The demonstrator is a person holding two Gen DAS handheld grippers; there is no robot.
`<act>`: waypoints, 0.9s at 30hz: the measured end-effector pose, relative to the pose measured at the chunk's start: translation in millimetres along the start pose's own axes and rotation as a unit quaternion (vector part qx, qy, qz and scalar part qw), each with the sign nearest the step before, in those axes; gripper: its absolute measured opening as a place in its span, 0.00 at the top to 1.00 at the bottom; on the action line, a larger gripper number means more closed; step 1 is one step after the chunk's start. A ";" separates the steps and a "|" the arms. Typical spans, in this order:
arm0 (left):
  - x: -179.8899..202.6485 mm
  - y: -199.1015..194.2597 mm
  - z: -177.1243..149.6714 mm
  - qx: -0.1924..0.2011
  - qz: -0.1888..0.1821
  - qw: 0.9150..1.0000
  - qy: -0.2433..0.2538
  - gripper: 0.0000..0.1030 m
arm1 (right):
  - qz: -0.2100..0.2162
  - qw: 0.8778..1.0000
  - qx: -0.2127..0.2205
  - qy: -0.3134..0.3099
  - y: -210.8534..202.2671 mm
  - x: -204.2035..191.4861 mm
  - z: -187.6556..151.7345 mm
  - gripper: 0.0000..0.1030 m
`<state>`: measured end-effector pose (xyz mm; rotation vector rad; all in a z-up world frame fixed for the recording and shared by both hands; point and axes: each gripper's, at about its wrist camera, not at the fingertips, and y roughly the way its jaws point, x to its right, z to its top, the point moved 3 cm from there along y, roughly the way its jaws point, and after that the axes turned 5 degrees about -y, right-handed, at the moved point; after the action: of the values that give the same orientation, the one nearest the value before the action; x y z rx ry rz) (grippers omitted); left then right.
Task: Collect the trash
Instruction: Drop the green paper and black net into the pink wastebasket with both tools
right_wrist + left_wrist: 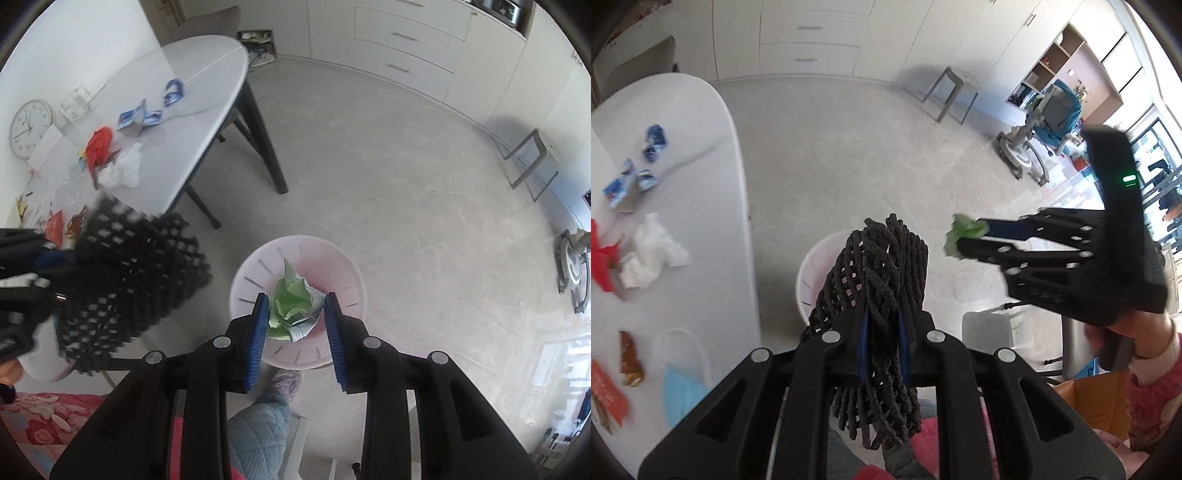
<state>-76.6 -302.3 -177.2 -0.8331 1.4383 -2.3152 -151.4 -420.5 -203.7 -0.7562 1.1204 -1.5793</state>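
Observation:
My left gripper (882, 314) is shut on a black foam mesh sleeve (875, 291) and holds it above a pale pink bin (816, 266) on the floor. The mesh also shows at the left of the right wrist view (125, 273). My right gripper (295, 314) holds a crumpled green wrapper (291, 302) between its blue pads (260, 325), straight over the bin (332, 269). In the left wrist view the right gripper (960, 240) comes in from the right with the green wrapper (960, 234) at its tips.
A white oval table (701, 155) at the left carries blue wrappers (655, 142), white tissue (650, 251), red paper (602, 254), snack packets (629, 358) and a blue face mask (683, 391). A stool (951, 96) and an office chair (1052, 118) stand across the grey floor.

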 end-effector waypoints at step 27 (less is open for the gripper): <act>-46.3 -101.8 -25.6 0.080 0.124 0.981 -0.129 0.08 | 0.048 0.998 0.009 0.049 7.5 5.7 3.4 0.02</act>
<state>-50.0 -213.0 -110.3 -0.8220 1.1566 -2.0217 -147.3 -427.4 -209.7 -0.6098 1.1946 -1.5567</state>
